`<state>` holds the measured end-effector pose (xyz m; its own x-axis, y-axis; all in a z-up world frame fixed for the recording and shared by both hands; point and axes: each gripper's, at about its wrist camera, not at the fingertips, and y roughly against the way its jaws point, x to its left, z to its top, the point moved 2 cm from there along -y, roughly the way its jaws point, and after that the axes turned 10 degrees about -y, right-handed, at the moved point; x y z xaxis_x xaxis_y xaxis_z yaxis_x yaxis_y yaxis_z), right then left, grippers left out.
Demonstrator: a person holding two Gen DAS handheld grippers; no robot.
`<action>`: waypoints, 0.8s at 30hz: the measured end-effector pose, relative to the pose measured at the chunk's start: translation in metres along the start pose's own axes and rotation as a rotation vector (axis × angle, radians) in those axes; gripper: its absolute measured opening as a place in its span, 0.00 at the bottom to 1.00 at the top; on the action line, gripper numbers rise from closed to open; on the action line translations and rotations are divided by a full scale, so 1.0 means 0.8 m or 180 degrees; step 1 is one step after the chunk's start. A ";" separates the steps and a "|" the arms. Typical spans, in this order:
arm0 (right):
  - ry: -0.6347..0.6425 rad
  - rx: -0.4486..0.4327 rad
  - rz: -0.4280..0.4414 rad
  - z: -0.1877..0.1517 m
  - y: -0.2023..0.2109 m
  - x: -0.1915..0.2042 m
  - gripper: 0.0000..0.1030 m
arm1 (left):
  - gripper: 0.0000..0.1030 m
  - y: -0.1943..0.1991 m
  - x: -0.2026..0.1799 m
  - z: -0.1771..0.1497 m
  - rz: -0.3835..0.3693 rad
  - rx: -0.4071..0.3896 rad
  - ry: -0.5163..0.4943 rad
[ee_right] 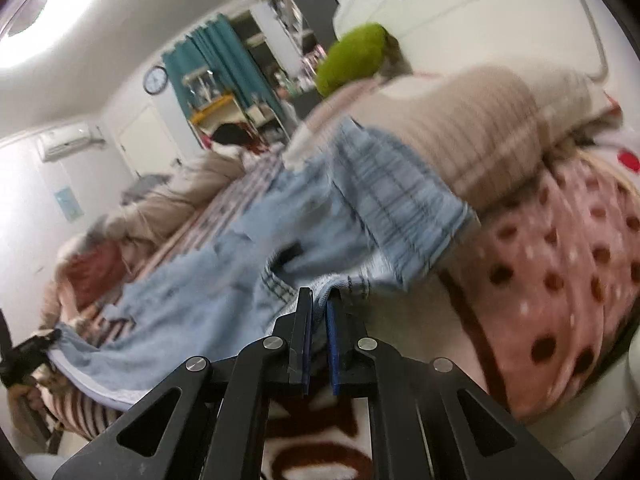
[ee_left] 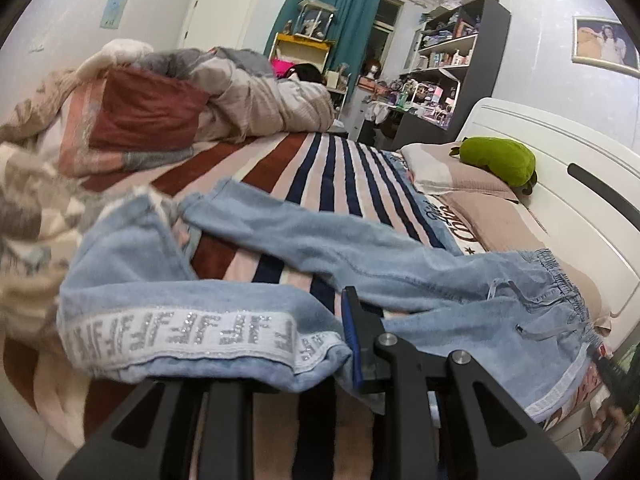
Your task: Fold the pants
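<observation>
Both the left gripper [ee_left: 344, 344] and the right gripper [ee_right: 318, 320] clamp the light-blue denim pants [ee_left: 400, 276] beside the striped plush blanket [ee_left: 320, 168], apparently mid-fold, and next must carry one leg over the other.

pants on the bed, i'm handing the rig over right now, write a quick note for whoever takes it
Left gripper: shut on the near leg of the light blue pants, by its sparkly white side stripe.
Right gripper: shut on a fabric edge near the elastic waistband.
Pants lie spread across the striped blanket, waistband toward the pillows and the green plush, legs apart and rumpled.
Done: both grips taken. No fold visible yet.
Left: bring one leg over the other, smooth, then fold lengthwise toward the waistband.
</observation>
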<state>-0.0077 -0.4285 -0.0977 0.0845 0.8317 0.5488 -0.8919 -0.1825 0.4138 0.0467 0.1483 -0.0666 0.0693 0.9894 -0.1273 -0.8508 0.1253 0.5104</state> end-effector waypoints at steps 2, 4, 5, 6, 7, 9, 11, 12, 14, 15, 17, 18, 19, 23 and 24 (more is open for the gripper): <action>0.0100 -0.0069 0.0052 0.017 -0.001 0.017 0.01 | 0.19 -0.004 0.003 0.015 -0.0012 -0.0041 -0.0038; 0.0205 -0.0132 0.0081 0.037 -0.005 0.034 0.01 | 0.19 -0.009 0.004 0.032 0.0007 -0.0089 -0.0110; 0.0241 -0.0158 0.0105 0.045 -0.006 0.042 0.01 | 0.19 -0.012 0.004 0.041 0.0022 -0.0109 -0.0160; 0.0279 -0.0188 0.0118 0.054 -0.009 0.050 0.01 | 0.19 -0.017 0.004 0.051 0.0040 -0.0117 -0.0199; 0.0333 -0.0218 0.0112 0.066 -0.014 0.058 0.01 | 0.19 -0.022 0.006 0.059 0.0043 -0.0109 -0.0210; 0.0434 -0.0259 0.0090 0.088 -0.027 0.072 0.01 | 0.19 -0.037 0.013 0.081 0.0031 -0.0101 -0.0214; 0.0512 -0.0267 0.0068 0.107 -0.042 0.084 0.01 | 0.19 -0.054 0.018 0.099 0.0079 -0.0081 -0.0287; 0.0552 -0.0256 0.0061 0.115 -0.051 0.090 0.01 | 0.19 -0.062 0.018 0.105 0.0096 -0.0065 -0.0316; 0.0667 -0.0232 -0.0012 0.131 -0.078 0.103 0.00 | 0.19 -0.083 0.021 0.116 0.0122 -0.0008 -0.0368; 0.0703 -0.0226 -0.0040 0.135 -0.086 0.103 0.00 | 0.19 -0.097 0.024 0.122 0.0127 0.0029 -0.0379; 0.0827 -0.0235 -0.0149 0.148 -0.110 0.111 0.00 | 0.19 -0.122 0.028 0.131 0.0145 0.0114 -0.0372; 0.0867 -0.0244 -0.0184 0.154 -0.119 0.113 0.00 | 0.19 -0.138 0.030 0.136 0.0135 0.0171 -0.0355; 0.0913 -0.0227 -0.0201 0.162 -0.133 0.117 0.00 | 0.19 -0.150 0.031 0.138 0.0122 0.0211 -0.0357; 0.1072 0.0138 0.0014 0.173 -0.169 0.126 0.02 | 0.19 -0.181 0.029 0.136 0.0117 0.0307 -0.0441; 0.1206 0.0226 0.0047 0.170 -0.173 0.131 0.02 | 0.19 -0.181 0.029 0.135 0.0120 0.0281 -0.0431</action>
<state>0.1853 -0.3870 0.0014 -0.1102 0.9612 0.2530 -0.8577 -0.2206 0.4645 0.2278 0.1613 -0.0514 0.1128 0.9936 0.0060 -0.8054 0.0879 0.5861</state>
